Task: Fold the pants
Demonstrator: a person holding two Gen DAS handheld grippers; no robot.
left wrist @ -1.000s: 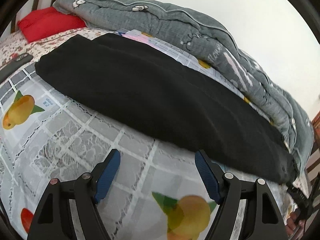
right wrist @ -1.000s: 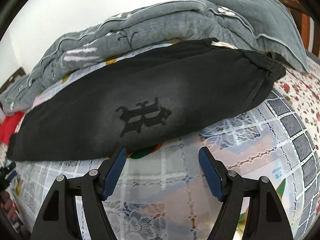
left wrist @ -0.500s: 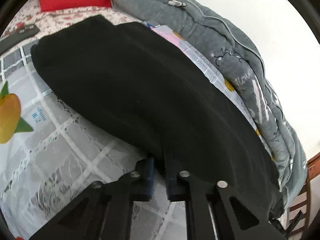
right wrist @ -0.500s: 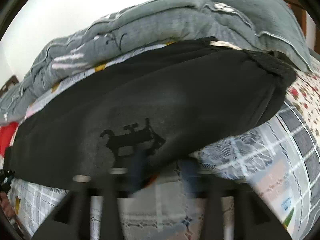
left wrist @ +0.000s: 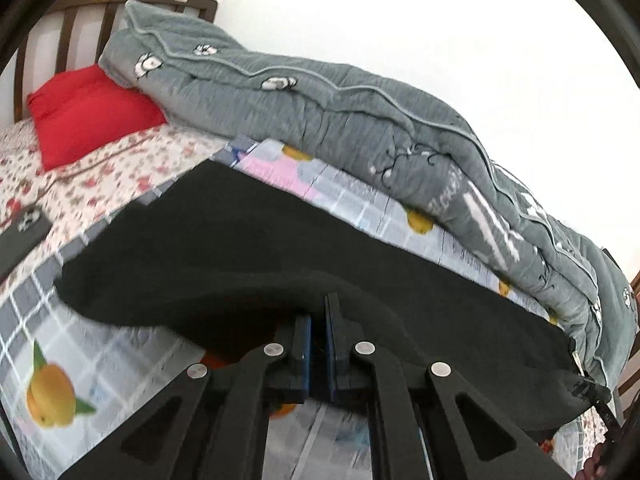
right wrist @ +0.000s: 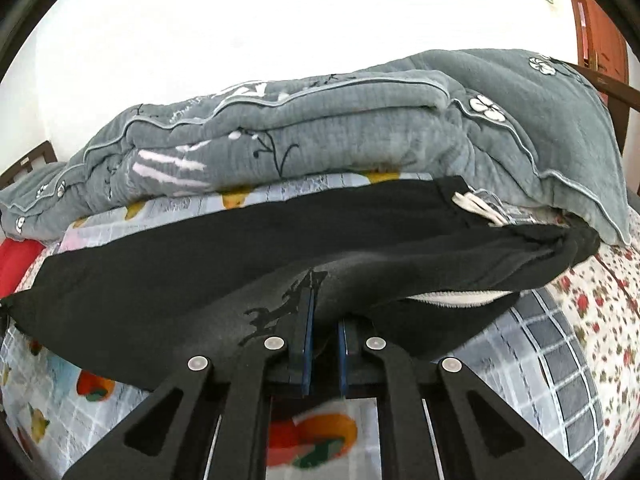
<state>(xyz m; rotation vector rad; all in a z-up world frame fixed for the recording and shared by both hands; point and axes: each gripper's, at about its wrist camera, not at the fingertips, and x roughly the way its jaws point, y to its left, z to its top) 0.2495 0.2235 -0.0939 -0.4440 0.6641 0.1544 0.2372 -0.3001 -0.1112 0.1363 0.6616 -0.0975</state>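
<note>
Pants, black, lie on the bed, their near edge pinched by left tool and right tool.

A grey quilt blocks the far side; fruit-print sheet near the pants lies open.

A rumpled grey quilt lies along the far side of the bed beside a red pillow by the wooden headboard, with a dark object, possibly a phone, on the floral sheet.
</note>
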